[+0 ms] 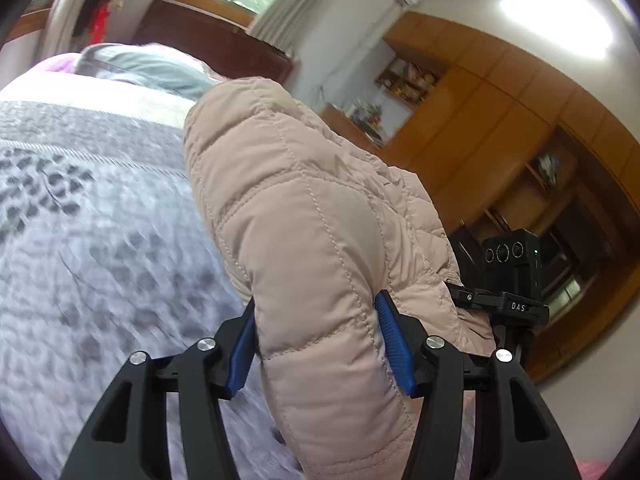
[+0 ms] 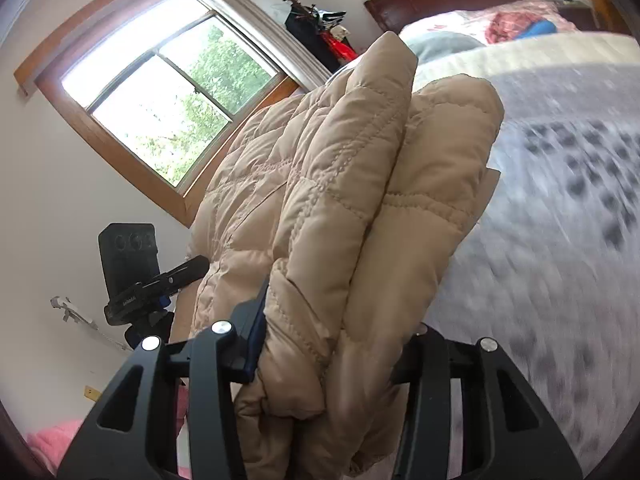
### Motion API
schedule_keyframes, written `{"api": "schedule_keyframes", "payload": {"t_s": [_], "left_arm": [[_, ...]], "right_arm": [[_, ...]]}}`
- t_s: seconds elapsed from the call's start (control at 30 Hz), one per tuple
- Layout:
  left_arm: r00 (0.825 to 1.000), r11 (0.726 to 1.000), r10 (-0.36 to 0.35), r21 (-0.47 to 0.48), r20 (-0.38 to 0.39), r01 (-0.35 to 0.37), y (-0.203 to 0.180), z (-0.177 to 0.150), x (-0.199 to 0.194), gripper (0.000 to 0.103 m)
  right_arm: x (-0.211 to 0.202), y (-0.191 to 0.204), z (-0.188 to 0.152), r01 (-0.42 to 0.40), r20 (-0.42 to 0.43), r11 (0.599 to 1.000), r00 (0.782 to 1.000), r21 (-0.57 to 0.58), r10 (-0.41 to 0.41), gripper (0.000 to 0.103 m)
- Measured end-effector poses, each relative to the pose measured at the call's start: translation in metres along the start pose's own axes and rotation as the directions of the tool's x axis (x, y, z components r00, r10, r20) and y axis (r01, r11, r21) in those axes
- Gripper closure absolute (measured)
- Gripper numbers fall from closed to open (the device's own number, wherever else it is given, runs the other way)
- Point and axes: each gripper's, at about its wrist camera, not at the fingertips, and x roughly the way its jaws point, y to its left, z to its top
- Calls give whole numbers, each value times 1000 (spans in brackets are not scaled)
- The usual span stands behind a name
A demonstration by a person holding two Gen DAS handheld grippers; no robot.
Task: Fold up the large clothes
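Both tools clamp the same garment: a beige quilted puffer jacket (image 1: 320,216), bulky, stitched in square panels.

Left gripper (image 1: 316,344): blue ribbed pads (image 1: 394,348) pressed into a thick padded roll of the jacket from either side. The jaws stand fairly wide only because the padding fills them; this is a pinch, not a spread.

Right gripper (image 2: 336,344): clamped on a doubled bundle of the puffer jacket (image 2: 360,184), two or more layers stacked between the jaws. One blue pad shows at the left; the other is hidden behind fabric.

Jacket position: raised off the grey patterned bedspread (image 1: 88,208), rising ahead of both cameras. Bedspread is motion-blurred in both views.

Judgement: two grips on separate parts likely keep the folded layers aligned while the bulk is carried over for a fold. Thick padding resists creasing, so layers could slip apart.
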Motion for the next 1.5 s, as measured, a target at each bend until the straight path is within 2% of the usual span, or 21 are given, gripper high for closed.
{"api": "schedule_keyframes", "payload": {"t_s": [0.1, 0.3, 0.47, 0.53, 0.6, 0.67, 0.73, 0.87, 1.0, 1.17, 1.33, 1.5], "left_arm": [[999, 999, 28, -29, 22, -27, 24, 19, 2, 46], [996, 994, 82, -74, 14, -81, 77, 43, 24, 46], [990, 986, 135, -93, -45, -139, 117, 40, 54, 45], [991, 988, 122, -94, -47, -126, 128, 35, 60, 42], [992, 989, 120, -80, -43, -123, 127, 32, 60, 40], [987, 985, 153, -67, -50, -156, 122, 33, 60, 35], [980, 979, 190, -66, -57, -194, 114, 32, 57, 33], [950, 950, 307, -36, -51, -309, 91, 29, 43, 26], [930, 931, 365, 13, -36, -365, 60, 10, 24, 25], [918, 918, 396, 19, -33, -395, 36, -14, 7, 25], [900, 901, 434, 32, -51, -433, 39, -23, 10, 25], [895, 897, 442, 50, -66, -439, 45, -31, 16, 23]], "right_arm": [[35, 0, 36, 8, -20, 1000, 1000, -28, -9, 60], [95, -26, 69, 2, -62, 1000, 998, -6, -2, 60], [139, -57, 74, 2, -108, 997, 994, 76, 6, 60], [148, -71, 68, -15, -111, 994, 993, 110, 28, 58], [145, -81, 59, -53, -101, 988, 993, 146, 68, 56], [143, -83, 56, -51, -96, 987, 993, 154, 67, 49], [135, -84, 54, -27, -97, 988, 994, 153, 42, 44], [108, -68, 51, 63, -90, 993, 995, 100, -54, 33], [80, -54, 35, 110, -73, 992, 992, 59, -105, 33], [56, -42, 14, 140, -67, 989, 988, 39, -138, 36], [51, -45, -1, 198, -73, 980, 978, 33, -196, 41], [62, -59, -6, 208, -100, 976, 974, 67, -201, 42]]}}
